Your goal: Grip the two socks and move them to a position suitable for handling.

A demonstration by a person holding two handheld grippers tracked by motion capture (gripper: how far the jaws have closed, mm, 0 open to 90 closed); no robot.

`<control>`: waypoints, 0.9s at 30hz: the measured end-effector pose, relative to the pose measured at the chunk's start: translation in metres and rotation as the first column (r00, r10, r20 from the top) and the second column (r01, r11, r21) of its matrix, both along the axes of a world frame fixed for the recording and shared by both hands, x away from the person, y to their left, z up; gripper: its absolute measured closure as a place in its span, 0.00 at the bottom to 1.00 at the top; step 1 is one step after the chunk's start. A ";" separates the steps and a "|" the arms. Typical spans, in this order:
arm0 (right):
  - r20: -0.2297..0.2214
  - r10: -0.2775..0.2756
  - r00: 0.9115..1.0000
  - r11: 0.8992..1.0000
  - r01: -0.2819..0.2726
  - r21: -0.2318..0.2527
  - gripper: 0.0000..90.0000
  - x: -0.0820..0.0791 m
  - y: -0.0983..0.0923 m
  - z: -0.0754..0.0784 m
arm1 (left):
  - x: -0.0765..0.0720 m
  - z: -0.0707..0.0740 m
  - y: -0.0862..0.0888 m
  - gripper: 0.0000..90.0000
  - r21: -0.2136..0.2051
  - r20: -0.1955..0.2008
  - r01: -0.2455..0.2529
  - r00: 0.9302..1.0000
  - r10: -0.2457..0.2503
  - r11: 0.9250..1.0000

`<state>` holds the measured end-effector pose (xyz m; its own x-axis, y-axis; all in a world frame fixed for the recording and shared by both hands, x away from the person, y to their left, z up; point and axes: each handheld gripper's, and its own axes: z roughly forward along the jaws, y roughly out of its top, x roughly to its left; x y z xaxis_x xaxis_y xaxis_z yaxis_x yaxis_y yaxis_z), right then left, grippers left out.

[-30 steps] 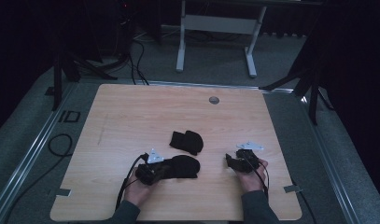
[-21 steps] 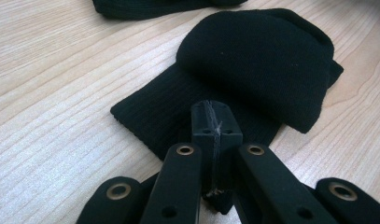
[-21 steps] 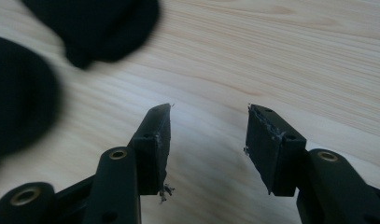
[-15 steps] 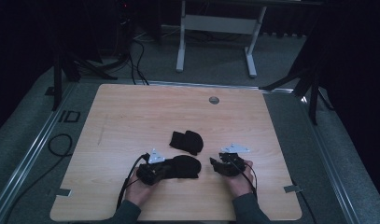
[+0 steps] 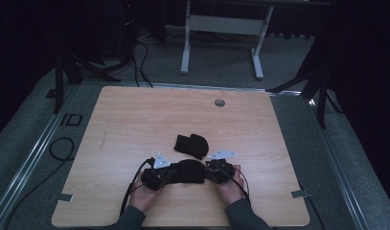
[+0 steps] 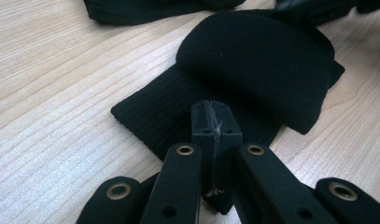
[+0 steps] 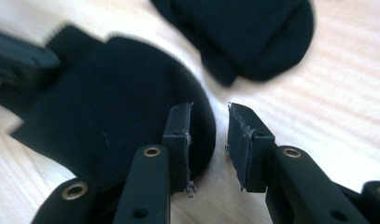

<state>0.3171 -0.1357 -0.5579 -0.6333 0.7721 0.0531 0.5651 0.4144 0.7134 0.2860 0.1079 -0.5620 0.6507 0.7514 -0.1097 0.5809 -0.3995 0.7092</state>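
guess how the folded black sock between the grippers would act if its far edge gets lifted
The folded sock is soft ribbed knit, so it would probably droop and unfold rather than stay flat. It looks light; lying flat on the table, it can't roll, and pushed it would likely bunch up. The left gripper seems to pin its cuff.

The left tongs [image 6: 214, 122] are sitting with their black jaws pressed together, tips resting at the ribbed cuff of a folded black sock [image 6: 253, 79] lying on the pale wooden desk [image 6: 52, 93]. Another black sock [image 6: 145, 9] is lying beyond.
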 end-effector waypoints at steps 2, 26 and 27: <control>0.003 0.008 1.000 1.000 -0.008 -0.007 0.83 -0.001 0.002 -0.003 | 0.000 0.000 0.000 1.00 0.001 0.000 0.000 1.000 0.000 1.000; 0.063 0.004 0.998 0.999 -0.007 0.053 0.97 -0.031 -0.025 0.041 | 0.001 0.000 0.000 1.00 -0.009 -0.009 -0.001 1.000 0.000 1.000; 0.064 0.001 0.998 0.999 -0.005 0.055 0.97 -0.032 -0.028 0.042 | 0.001 0.000 0.000 1.00 -0.009 -0.009 0.000 1.000 0.000 1.000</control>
